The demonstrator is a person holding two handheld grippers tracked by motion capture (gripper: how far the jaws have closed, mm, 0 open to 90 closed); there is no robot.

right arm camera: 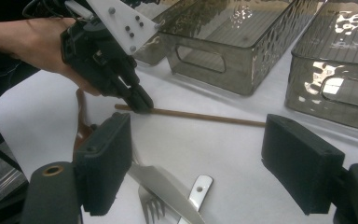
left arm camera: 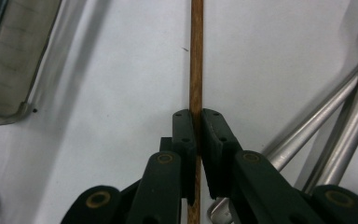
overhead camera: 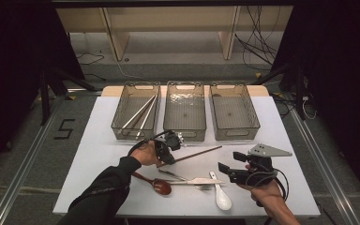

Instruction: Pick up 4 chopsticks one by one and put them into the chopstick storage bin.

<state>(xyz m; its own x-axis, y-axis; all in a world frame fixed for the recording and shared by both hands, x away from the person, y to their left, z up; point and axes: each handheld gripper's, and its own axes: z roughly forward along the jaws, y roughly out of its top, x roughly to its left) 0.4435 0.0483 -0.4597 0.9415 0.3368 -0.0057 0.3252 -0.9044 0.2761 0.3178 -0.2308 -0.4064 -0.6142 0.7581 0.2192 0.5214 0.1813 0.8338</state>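
1. Along the far edge of the white desk (overhead camera: 98,140) stand three smoky translucent plastic bins with handle slots, side by side in a row.
2. Inside the left bin (overhead camera: 136,89) lie long pale metal chopsticks (overhead camera: 139,113), slanting from its near left corner toward its far right corner.
3. Neither the middle bin (overhead camera: 184,88) nor the right bin (overhead camera: 235,89) has cutlery in it that can be made out.
4. Just in front of the gap between the left and middle bins, the left gripper (overhead camera: 171,157) has its two black jaws pressed together on a thin brown wooden chopstick (overhead camera: 201,152).
5. Its own camera shows the chopstick (left arm camera: 196,60) running straight between the pads, which touch it on both sides.
6. That chopstick lies low over the desk near its middle, reaching from the jaws toward the right bin.
7. Toward the near right corner, the right gripper (overhead camera: 228,165) hovers with its jaws spread wide and nothing between them.
8. Between the two grippers, by the near edge, lie a dark reddish-brown wooden spoon (overhead camera: 157,184), a white ceramic soup spoon (overhead camera: 221,194), a silver knife (overhead camera: 201,181) and a silver fork (right arm camera: 151,207).
9. From the right gripper view, the left gripper (right arm camera: 142,103) pinches the chopstick (right arm camera: 205,116) near its end.
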